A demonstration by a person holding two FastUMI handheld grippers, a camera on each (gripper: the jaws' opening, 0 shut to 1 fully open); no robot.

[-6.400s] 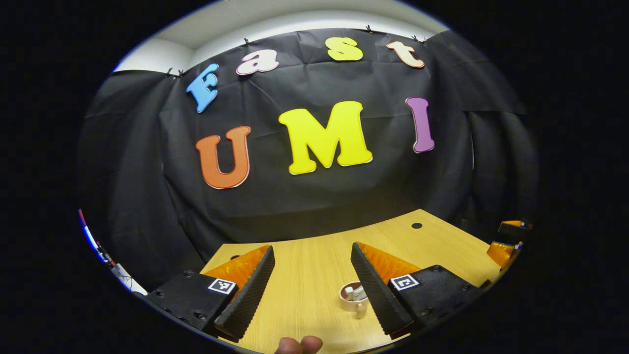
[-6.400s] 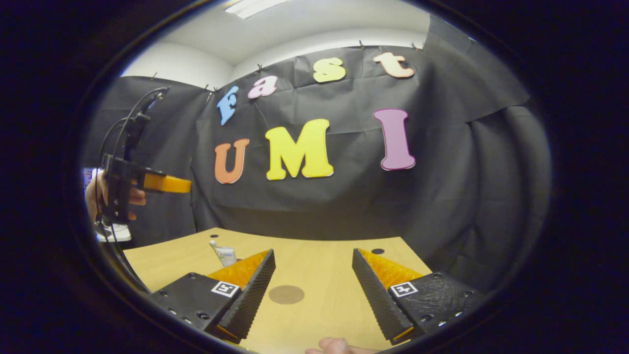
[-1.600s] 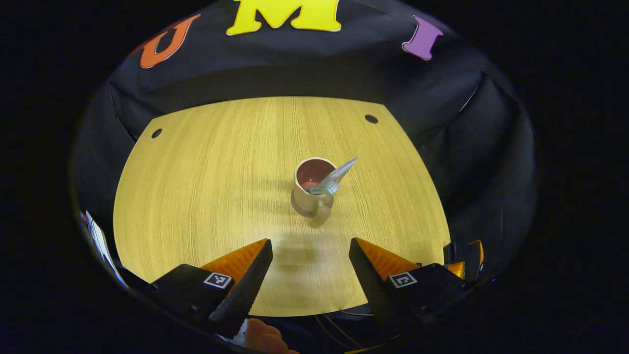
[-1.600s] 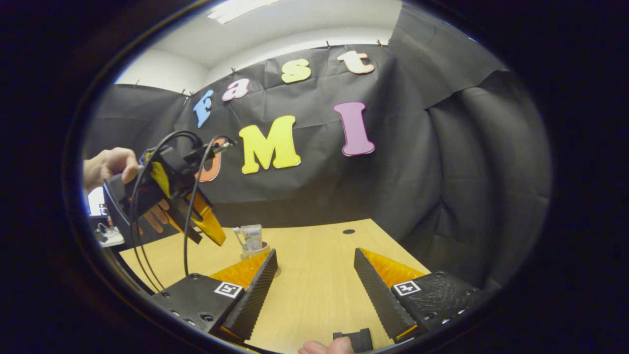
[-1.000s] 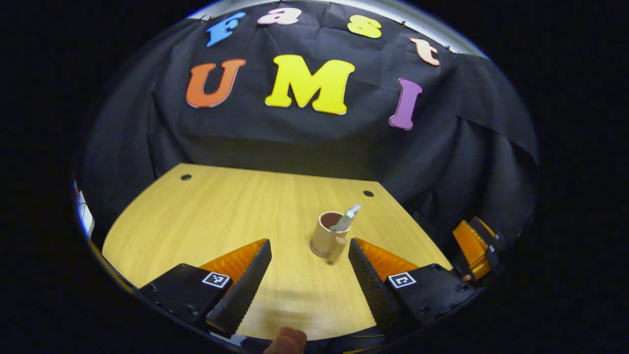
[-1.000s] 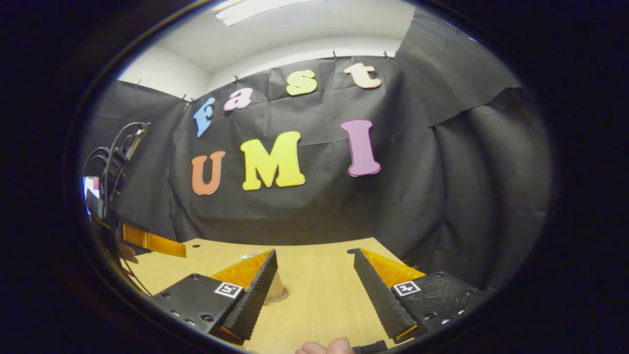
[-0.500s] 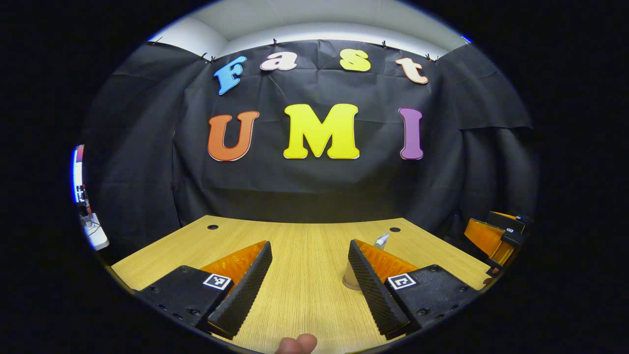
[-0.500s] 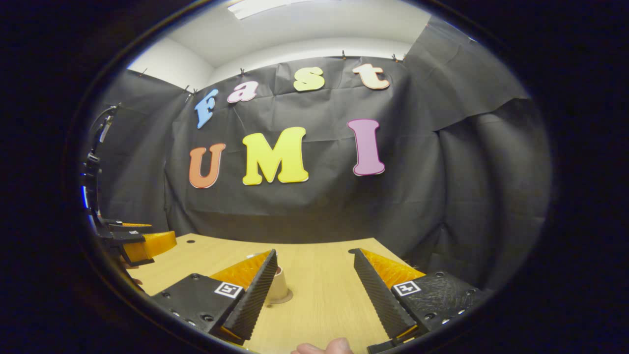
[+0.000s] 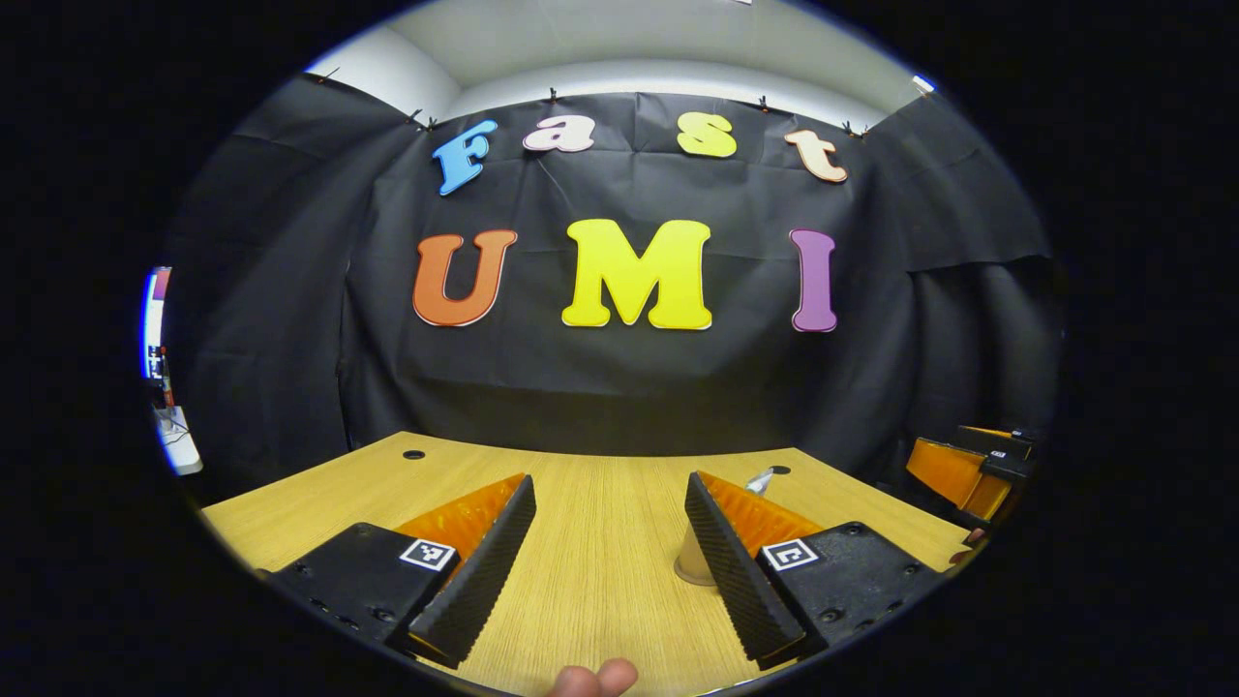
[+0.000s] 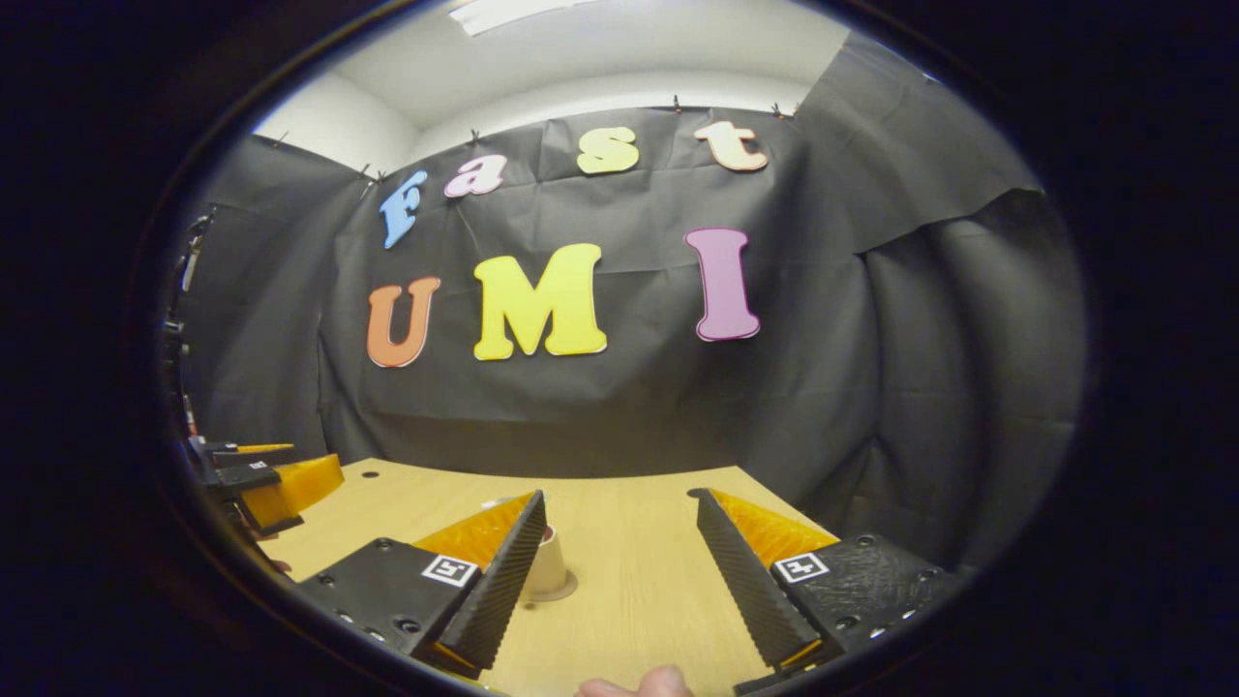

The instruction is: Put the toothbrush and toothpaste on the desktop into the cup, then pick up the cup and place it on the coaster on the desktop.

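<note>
A beige cup (image 10: 550, 564) stands on the brown coaster (image 10: 569, 587) on the wooden desktop (image 10: 629, 590), half hidden behind a finger of my right gripper (image 10: 619, 499), which is open and holds nothing. In the left gripper view the cup (image 9: 691, 561) shows just past the right finger, with the pale end of the toothpaste tube (image 9: 760, 479) sticking out above it. My left gripper (image 9: 608, 489) is open and empty, low over the table, with the cup to its right. I cannot make out the toothbrush.
The right gripper (image 9: 963, 469) shows at the far right edge of the left gripper view, and the left gripper (image 10: 276, 484) at the far left of the right gripper view. Small cable holes (image 9: 414, 454) mark the table's back corners. Black cloth walls the booth.
The coaster lay bare 6.4 s ago; now the cup stands on it. Since 1.6 s ago my left gripper came down from above the cup and levelled out. The right gripper barely moved.
</note>
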